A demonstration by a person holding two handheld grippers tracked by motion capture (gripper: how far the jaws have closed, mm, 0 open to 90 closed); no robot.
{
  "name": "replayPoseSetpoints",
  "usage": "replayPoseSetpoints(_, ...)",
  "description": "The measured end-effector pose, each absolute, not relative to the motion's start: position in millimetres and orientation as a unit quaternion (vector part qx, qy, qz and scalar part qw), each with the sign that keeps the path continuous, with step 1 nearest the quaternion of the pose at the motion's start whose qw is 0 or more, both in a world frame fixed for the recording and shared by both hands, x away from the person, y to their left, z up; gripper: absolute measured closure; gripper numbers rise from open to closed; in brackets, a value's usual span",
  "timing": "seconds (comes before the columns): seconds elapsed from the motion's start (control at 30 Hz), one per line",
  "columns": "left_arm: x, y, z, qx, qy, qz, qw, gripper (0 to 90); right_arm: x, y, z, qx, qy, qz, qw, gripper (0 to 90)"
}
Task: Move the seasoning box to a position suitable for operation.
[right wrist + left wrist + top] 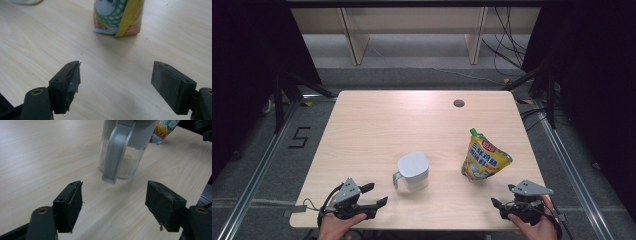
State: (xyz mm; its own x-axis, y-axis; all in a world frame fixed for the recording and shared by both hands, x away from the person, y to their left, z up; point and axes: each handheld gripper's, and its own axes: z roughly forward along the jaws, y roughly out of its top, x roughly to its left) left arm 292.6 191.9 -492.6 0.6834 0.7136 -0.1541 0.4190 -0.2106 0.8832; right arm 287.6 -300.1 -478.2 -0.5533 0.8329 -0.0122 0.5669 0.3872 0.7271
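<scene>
Left gripper [378, 195] sits at the near-left edge of the table [377, 120], held in a hand [339, 225] coming in from the bottom of the high view. Jaws spread wide, nothing between them; in the left gripper view [113, 200] the pads bracket bare wood. Jaws point toward the jug [413, 171], which stands upright just ahead and to the right, apart from the tips. Jug has a white lid, a clear lower body with pale grainy contents, and a grey handle [117, 152] turned toward this gripper; the handle's lower end hangs near the gap between the jaws without touching either one.

Right gripper [499, 206] rests at the near-right edge, in the other hand [534, 227]. Jaws likewise stand apart and empty [116, 80]. A strip of torn padding hangs from its left pad [73, 80]. Yellow-and-green spouted pouch [484, 157] stands ahead of it, leaning slightly, cap uppermost, well clear of the tips.

Jug and pouch stand side by side across mid-table, apart. Small round hole [458, 103] marks the far side of the tabletop.
</scene>
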Motion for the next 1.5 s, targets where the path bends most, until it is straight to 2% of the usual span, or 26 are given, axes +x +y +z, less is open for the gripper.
replayPoseSetpoints(0.27,297.8,171.2,-492.5,0.776,0.346,0.171,0.500,44.0,288.7,-299.8,-479.0,0.424,0.813,0.347,0.196,24.8)
replayPoseSetpoints(0.37,304.2,163.7,-494.4,0.778,0.343,0.172,0.497,45.3,288.2,-299.4,-478.5,0.430,0.810,0.345,0.202,24.8)
replayPoseSetpoints(0.53,313.3,153.9,-499.0,0.782,0.343,0.189,0.485,48.3,289.5,-297.7,-480.5,0.423,0.815,0.353,0.181,24.8)
replayPoseSetpoints(0.73,321.6,146.5,-500.7,0.785,0.342,0.212,0.470,57.8,289.0,-296.8,-481.5,0.418,0.817,0.351,0.189,25.2)
replayPoseSetpoints(0.87,327.6,144.6,-502.0,0.782,0.353,0.208,0.471,63.3,289.3,-296.8,-481.7,0.416,0.818,0.351,0.189,25.3)
replayPoseSetpoints(0.97,329.6,145.3,-501.8,0.782,0.352,0.221,0.464,66.0,289.8,-297.3,-481.2,0.414,0.821,0.353,0.172,25.5)
replayPoseSetpoints(1.2,342.1,151.0,-504.3,0.780,0.346,0.211,0.476,68.6,290.2,-296.7,-481.3,0.414,0.822,0.353,0.167,25.7)
replayPoseSetpoints(1.5,346.7,156.8,-505.6,0.786,0.315,0.202,0.491,69.1,291.5,-294.9,-483.2,0.412,0.820,0.353,0.185,25.7)
